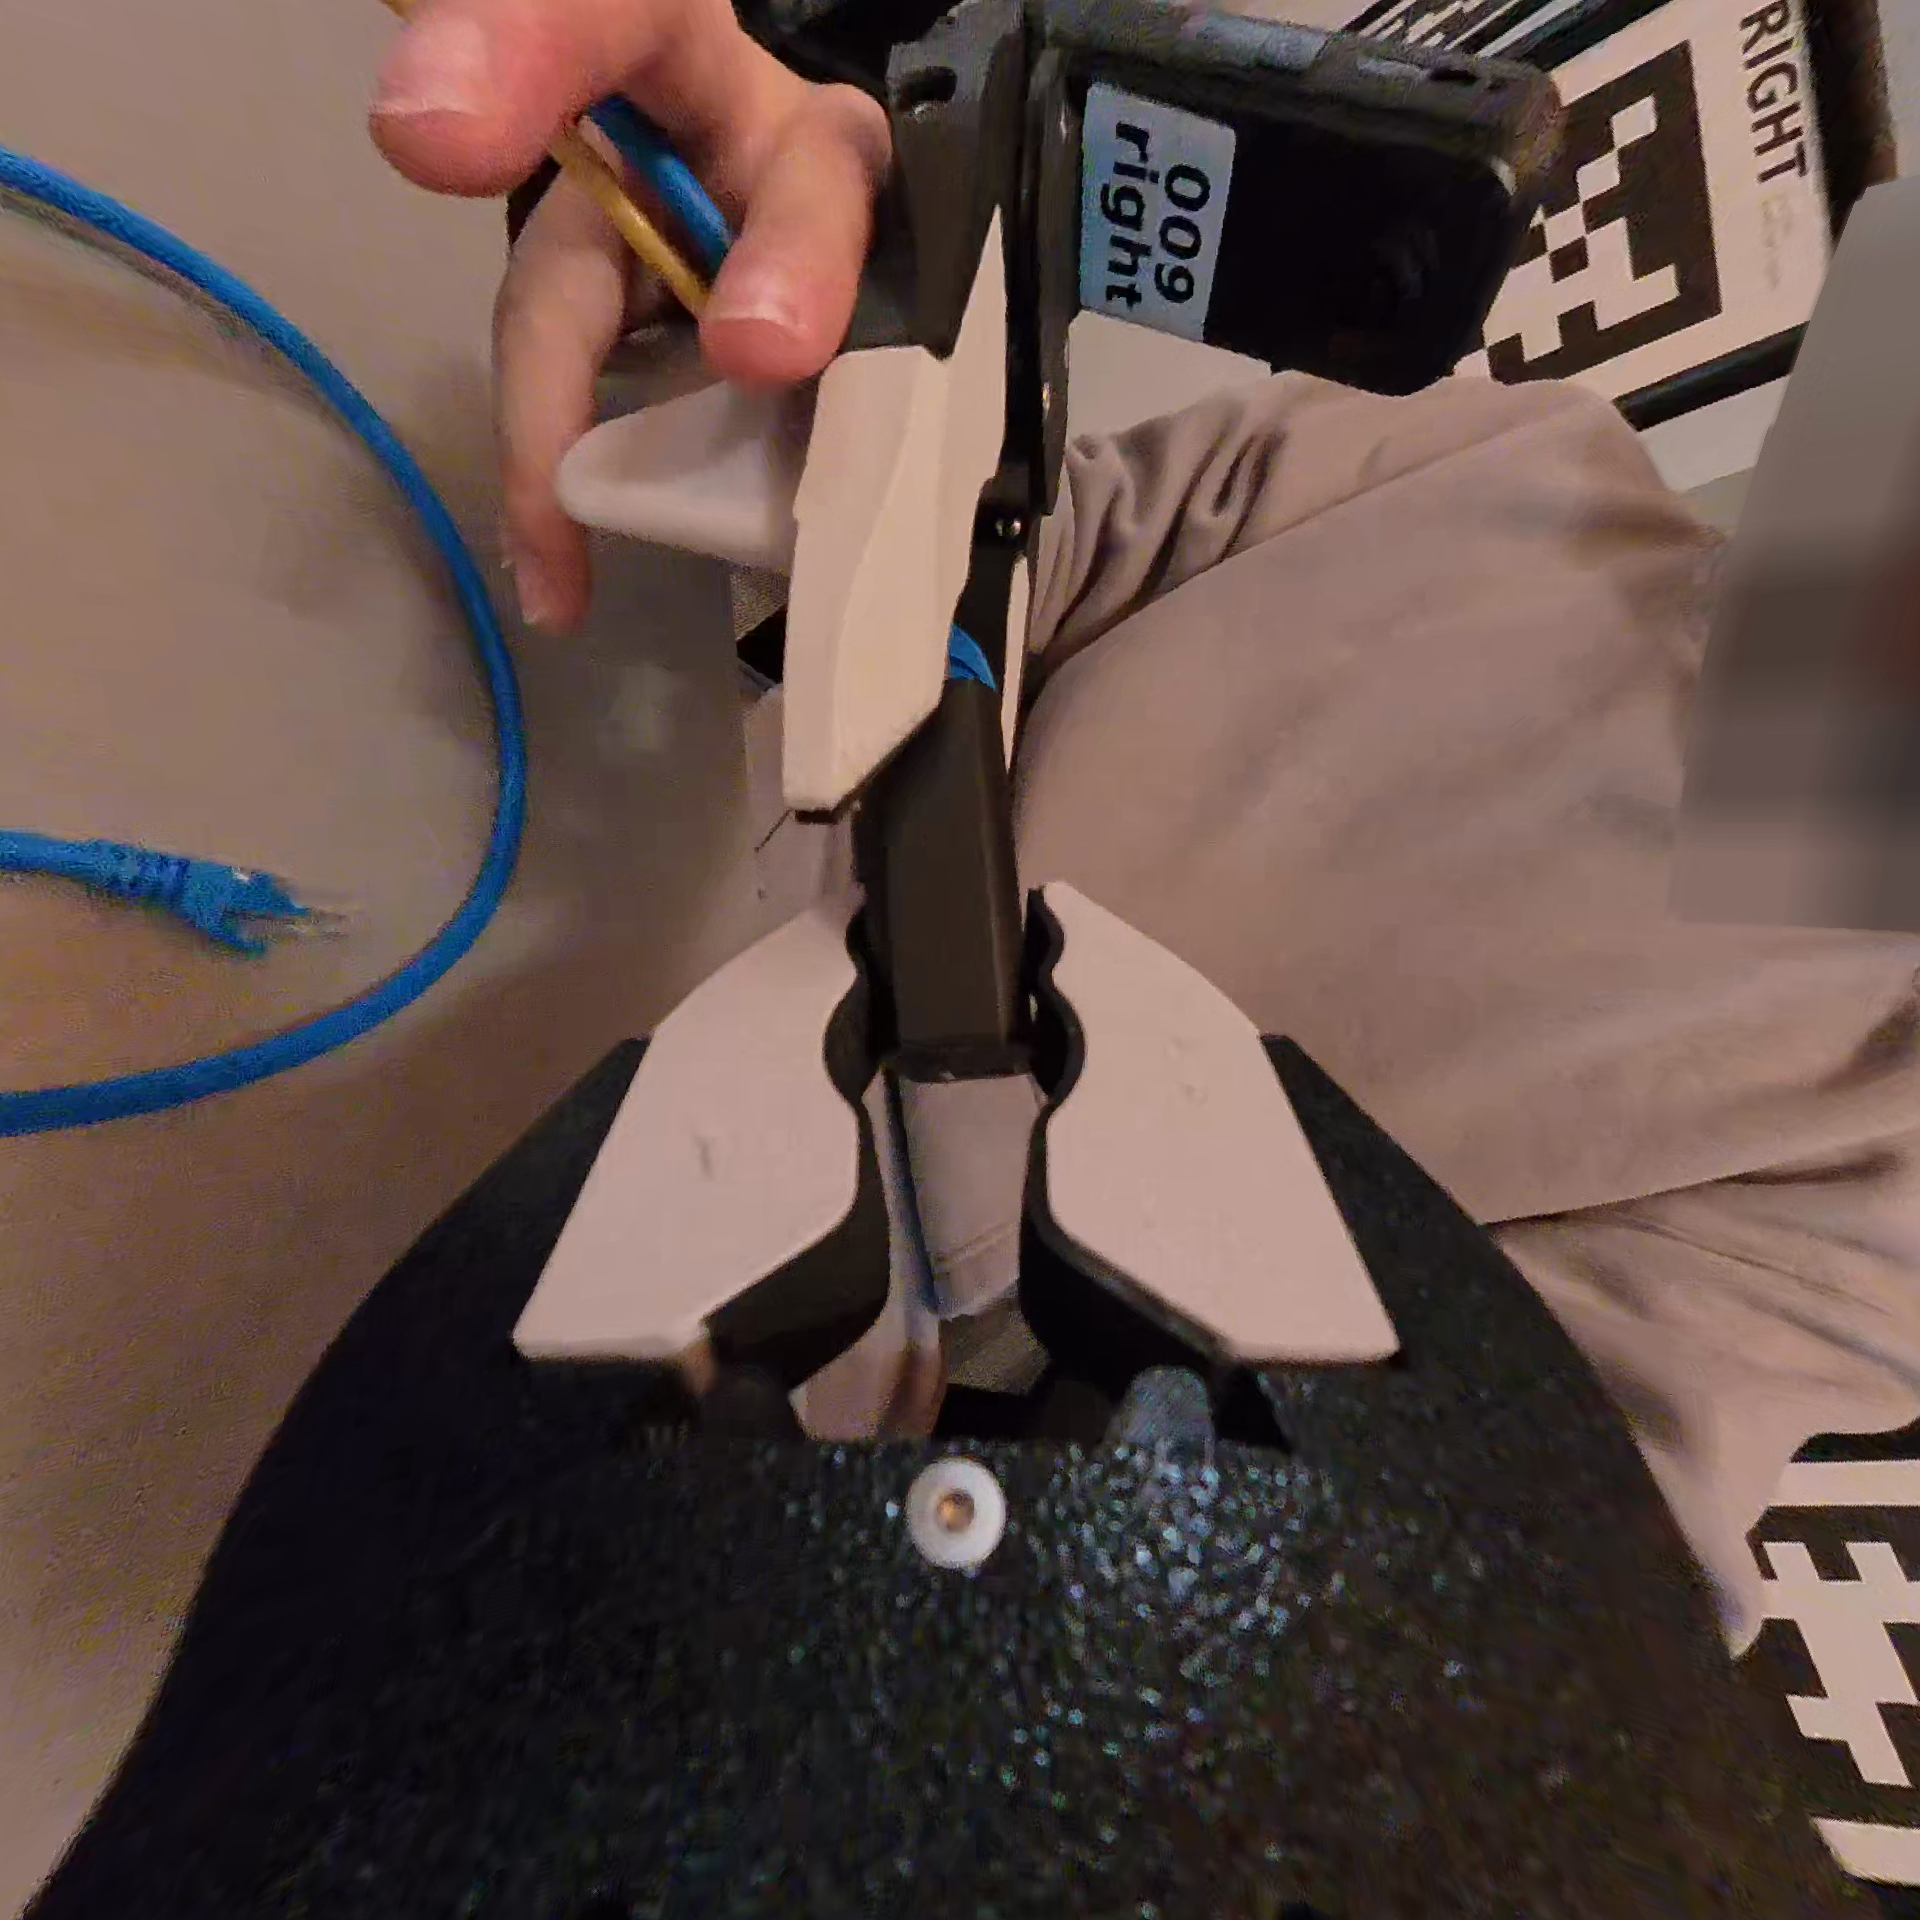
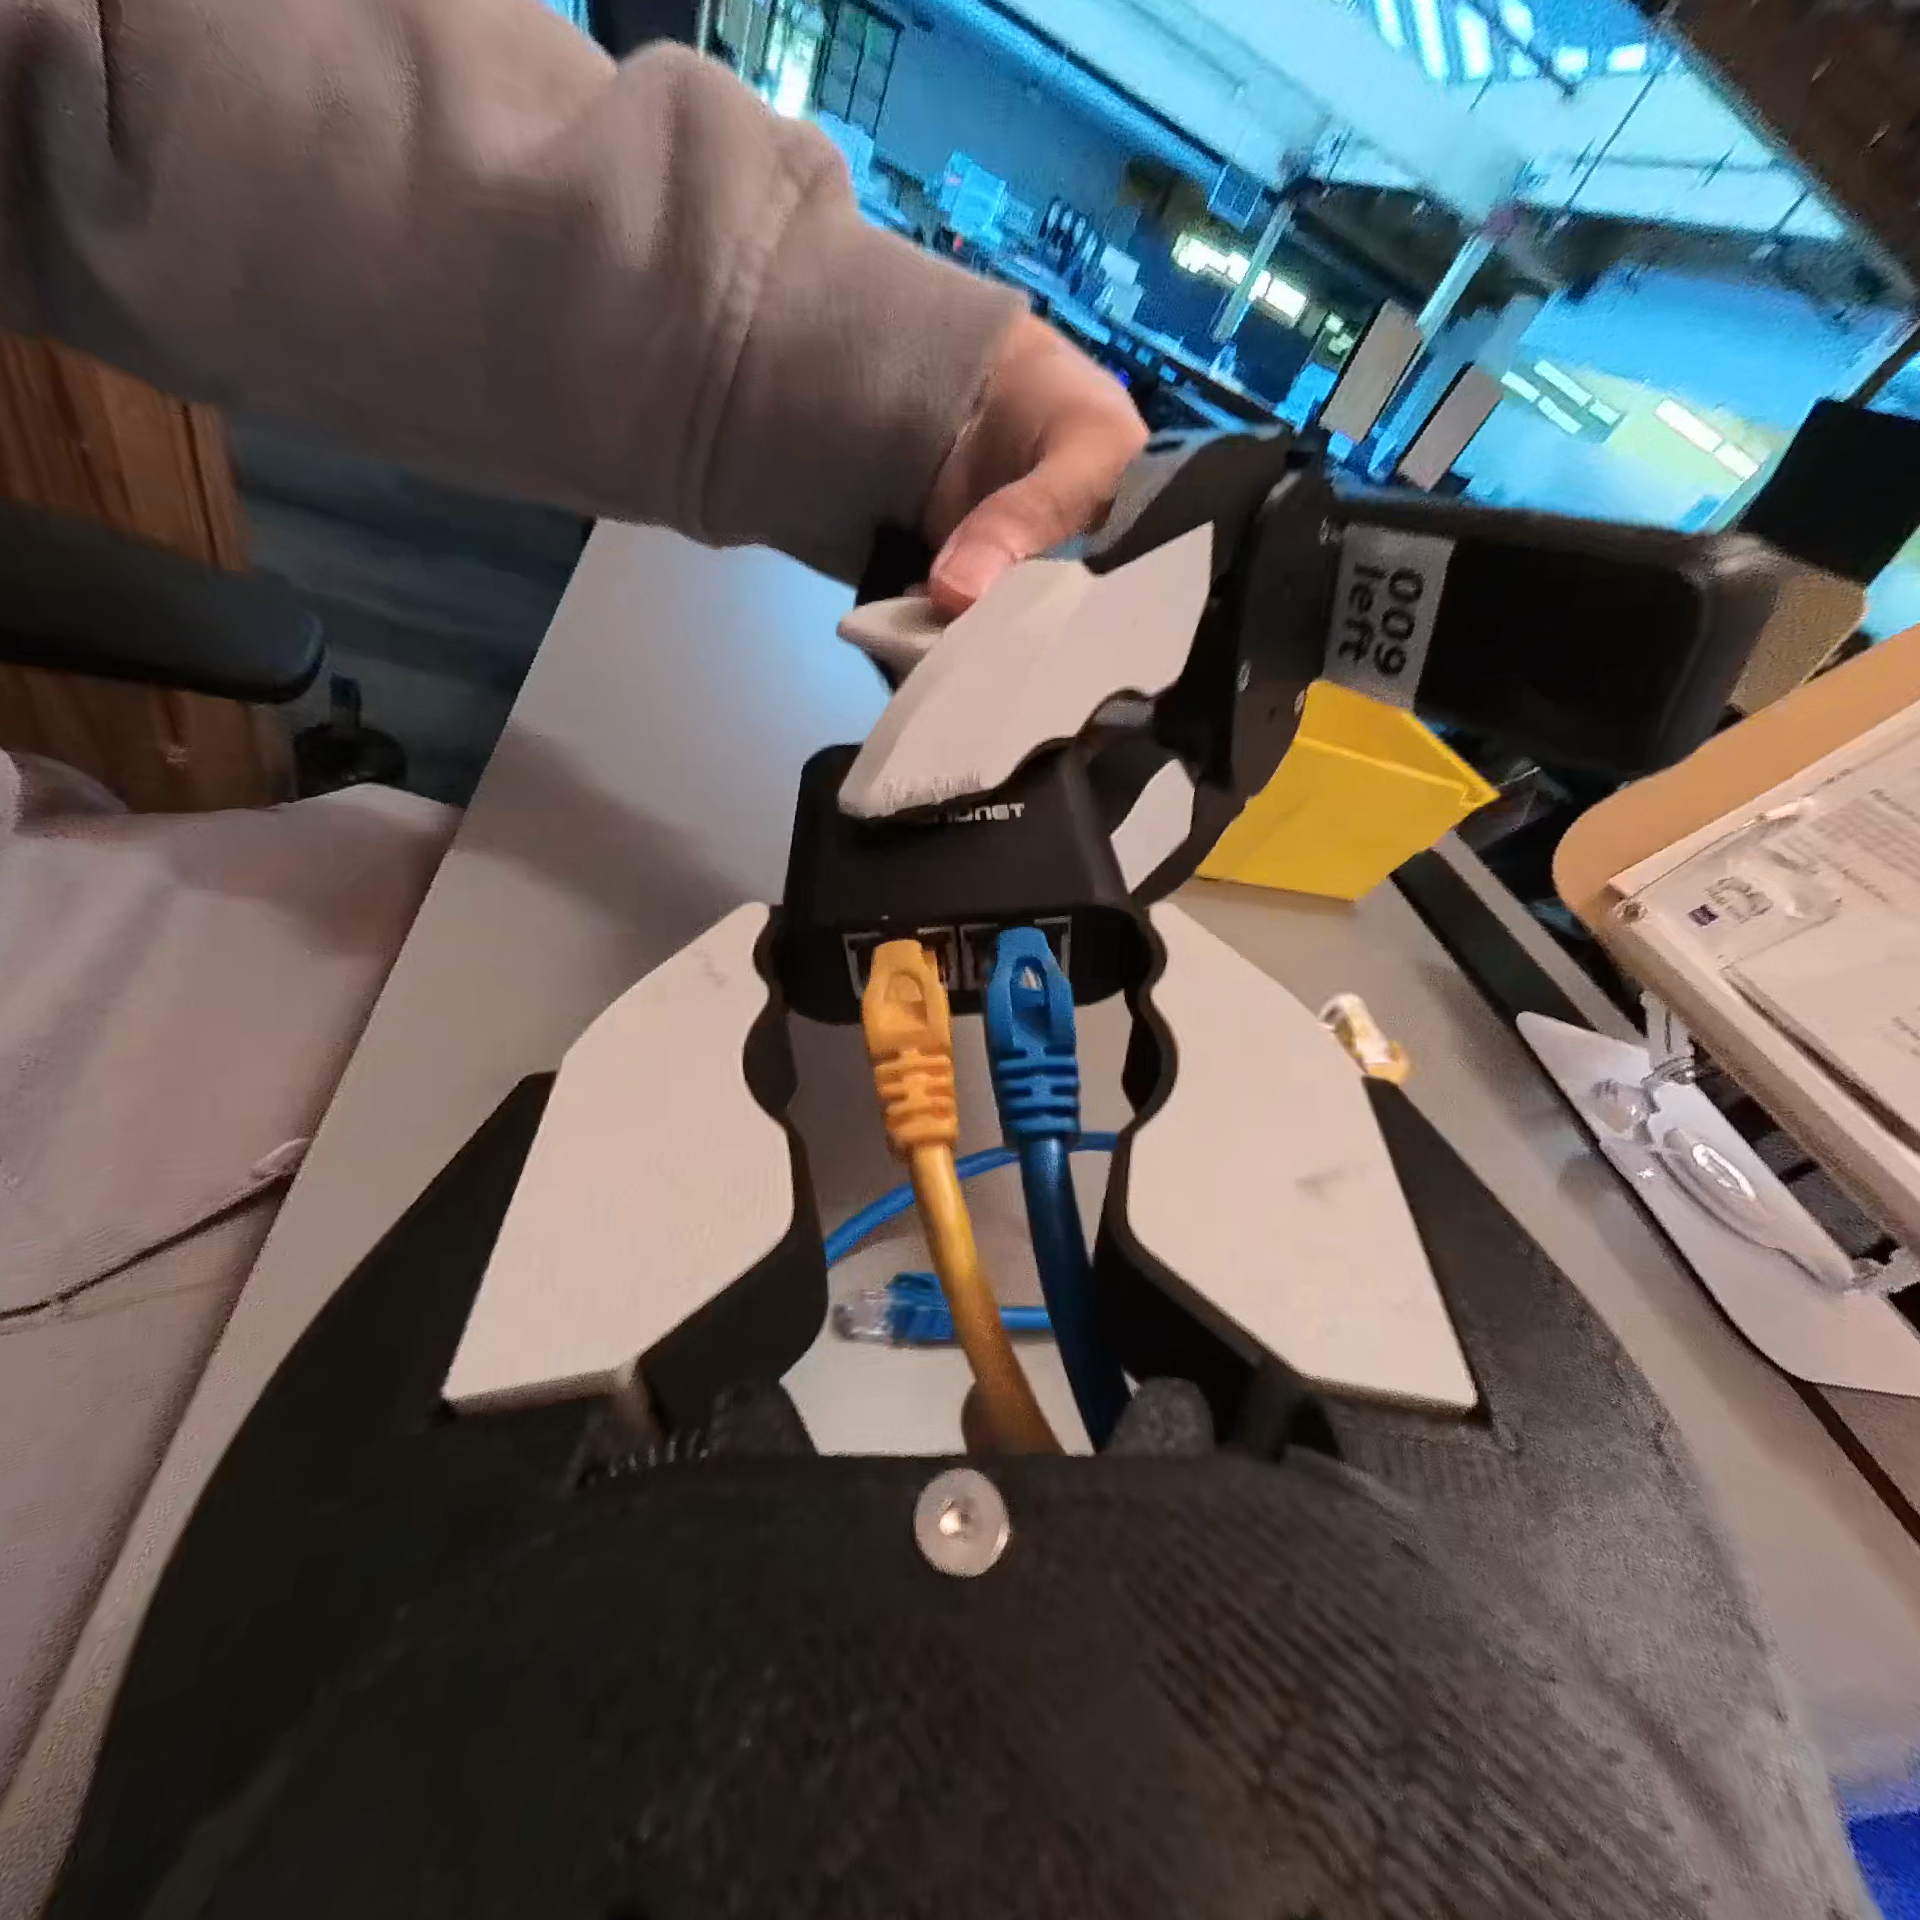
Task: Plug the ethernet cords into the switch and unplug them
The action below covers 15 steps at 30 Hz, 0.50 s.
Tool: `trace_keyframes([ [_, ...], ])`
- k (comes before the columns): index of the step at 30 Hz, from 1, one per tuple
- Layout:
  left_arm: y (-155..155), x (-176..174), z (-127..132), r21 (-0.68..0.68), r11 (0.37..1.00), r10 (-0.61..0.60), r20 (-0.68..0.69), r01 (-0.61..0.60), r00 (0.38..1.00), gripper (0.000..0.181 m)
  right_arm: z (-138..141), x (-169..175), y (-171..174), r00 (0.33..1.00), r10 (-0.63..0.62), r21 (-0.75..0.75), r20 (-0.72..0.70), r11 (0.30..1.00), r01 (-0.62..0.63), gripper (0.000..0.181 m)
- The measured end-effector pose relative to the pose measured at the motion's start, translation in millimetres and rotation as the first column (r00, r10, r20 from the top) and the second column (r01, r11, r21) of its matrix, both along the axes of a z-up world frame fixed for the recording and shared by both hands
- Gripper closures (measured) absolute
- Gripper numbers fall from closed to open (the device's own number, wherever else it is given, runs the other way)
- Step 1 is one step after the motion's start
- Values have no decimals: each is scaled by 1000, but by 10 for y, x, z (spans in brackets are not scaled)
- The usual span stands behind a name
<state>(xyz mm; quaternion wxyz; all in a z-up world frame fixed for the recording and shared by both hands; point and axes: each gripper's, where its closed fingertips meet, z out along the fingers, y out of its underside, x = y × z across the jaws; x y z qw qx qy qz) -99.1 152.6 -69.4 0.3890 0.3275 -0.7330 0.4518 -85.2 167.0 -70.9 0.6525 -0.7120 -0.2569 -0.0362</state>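
Grey desk (image 2: 665, 665), office behind | switch (image 2: 951, 862) at 12 o'clock of right gripper (image 2: 961, 961), lifted | left gripper (image 1: 951, 992) clamps switch end-on | right gripper fingers flank port face, contact unclear | yellow cord (image 2: 914, 1049) and blue cord (image 2: 1034, 1039) plugged in | loose blue plug (image 2: 904, 1314) on desk at 6 o'clock.

The switch (image 2: 951, 894) sits between the right gripper (image 2: 956, 966) fingertips, with the left gripper (image 2: 997, 717) clamping it from above. Two cords (image 2: 1023, 1049) stand side by side in its front ports. A loose plug (image 2: 904, 1314) lies on the table (image 2: 644, 748) beneath; a bin (image 2: 1340, 810) stands behind, to the right
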Motion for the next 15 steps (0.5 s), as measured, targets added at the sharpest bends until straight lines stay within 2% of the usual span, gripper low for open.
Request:
trace_keyframes([
  [4, -52, 22, -88, -18, 1000, -15, -1, 15, 1000, 157, -58, -18, 38, 1000, 19, 87, -11, 996, -18, 118],
  [6, -57, 27, -125, -2, 1000, -17, 9, 17, 1000, 156, -113, 3, 44, 999, 23, 87, -30, 996, -21, 114],
  [7, -57, 26, -142, 8, 1000, -23, 10, 23, 1000, 156, -154, -12, 44, 999, 41, 76, -34, 996, -38, 118],
  [9, -44, 59, -207, 55, 998, -12, 30, 10, 999, 156, -230, 49, 66, 1000, 2, 72, 10, 997, -3, 118],
  [12, 4, 313, -193, 127, 976, 165, 108, -178, 980, 152, -225, 253, 98, 989, -105, 98, -103, 988, 115, 119],
  [13, 66, 385, -140, 161, 956, 219, 163, -245, 962, 151, -181, 333, 80, 981, -139, 125, -135, 980, 156, 119],
  [15, 313, 436, 30, 234, 910, 248, 351, -341, 903, 148, -112, 512, 21, 964, -217, 156, -153, 958, 241, 119],
])
